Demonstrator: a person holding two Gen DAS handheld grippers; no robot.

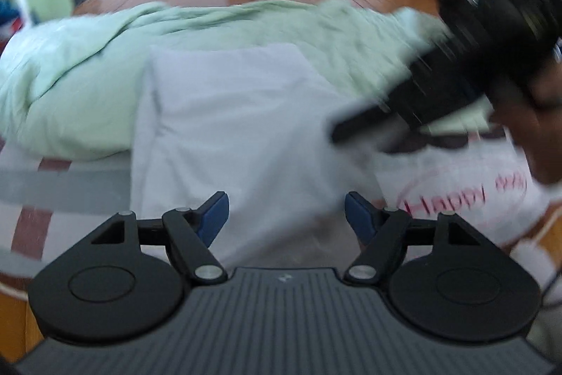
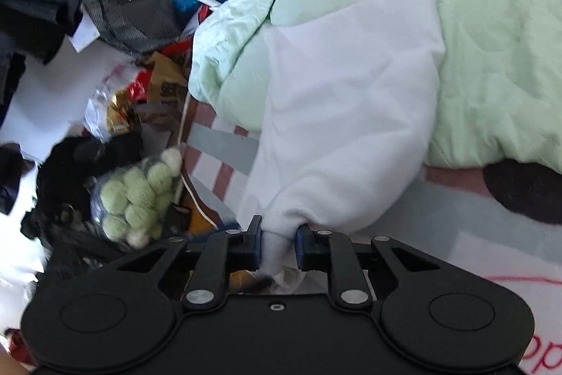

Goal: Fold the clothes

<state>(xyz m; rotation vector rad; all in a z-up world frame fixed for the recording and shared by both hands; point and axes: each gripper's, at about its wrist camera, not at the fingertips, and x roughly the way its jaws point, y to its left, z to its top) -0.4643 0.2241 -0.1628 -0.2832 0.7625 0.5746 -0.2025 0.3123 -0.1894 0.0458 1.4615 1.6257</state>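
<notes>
My right gripper (image 2: 279,248) is pinching a bunched end of the white garment (image 2: 351,101), blue pads pressed into the cloth from both sides. My left gripper (image 1: 286,217) hangs with jaws spread wide and nothing between them, the same garment (image 1: 228,115) lying just ahead of it.

The garment sits on the bed, partly on the green quilt (image 2: 491,23) and partly on the printed sheet (image 1: 474,199). Its long axis runs straight away from both sets of jaws, near end toward me, far end up on the quilt. In the left view it already looks like a narrow strip with straight side edges; whether that is a fold or just how it fell, I can't tell.

The right gripper has the near end, so it's the one placed to carry that end toward the far one. The left is close enough to steady the middle.

Writing: red script on the sheet reads "Happy", next word too blurred. No garment label visible.
</notes>
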